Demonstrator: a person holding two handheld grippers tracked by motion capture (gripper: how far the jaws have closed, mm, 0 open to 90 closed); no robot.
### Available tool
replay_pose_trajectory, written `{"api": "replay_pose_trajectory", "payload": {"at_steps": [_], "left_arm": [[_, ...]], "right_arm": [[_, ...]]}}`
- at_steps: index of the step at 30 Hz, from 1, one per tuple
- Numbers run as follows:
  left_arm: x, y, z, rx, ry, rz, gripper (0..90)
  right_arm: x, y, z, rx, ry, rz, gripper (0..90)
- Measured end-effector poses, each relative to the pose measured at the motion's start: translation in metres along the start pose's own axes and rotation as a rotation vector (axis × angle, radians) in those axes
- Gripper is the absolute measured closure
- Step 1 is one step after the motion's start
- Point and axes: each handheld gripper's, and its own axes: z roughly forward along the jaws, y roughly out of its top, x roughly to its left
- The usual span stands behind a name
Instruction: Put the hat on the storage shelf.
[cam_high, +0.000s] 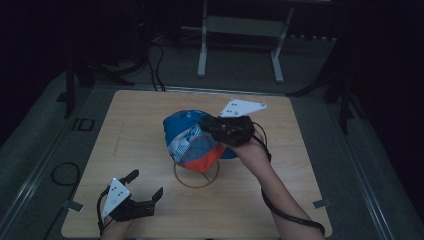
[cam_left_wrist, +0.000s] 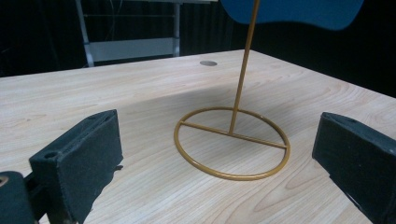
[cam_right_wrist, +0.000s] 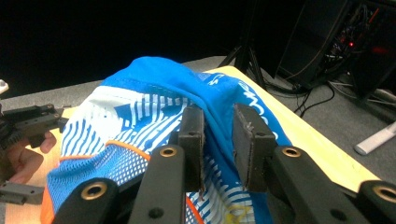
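Dark surroundings: on the desk (cam_high: 150, 107), the soft, light cap (cam_right_wrist: 154, 100) is best pinched at its crown fold; right tool (cam_right_wrist: 218, 140) narrowly parted around it, left tool (cam_high: 136, 192) wide, empty.

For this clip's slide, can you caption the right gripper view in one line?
Right gripper jaws straddle a fold of the blue, white and orange cap, slightly parted.

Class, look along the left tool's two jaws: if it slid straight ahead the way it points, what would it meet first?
Most likely the stand: its gold ring base lies on the table straight ahead of the open left tool, between the lines of its jaws. Depth is hard to judge, but nothing lies nearer.
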Motion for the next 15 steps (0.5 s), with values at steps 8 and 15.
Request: {"api": "replay_pose_trajectory", "payload": {"at_steps": [8,15], "left_arm": [[0.000,-0.001,0.001,0.006,-0.003,0.005,1.8],[-0.001,-0.001,0.001,0.007,-0.005,-0.003,1.8]], "right_arm": [[-0.002,-0.013,-0.013,-0.016,0.011,0.022,69.3],[-0.008,-0.017,-0.027,-0.049,-0.001,0.045,63.6]]}}
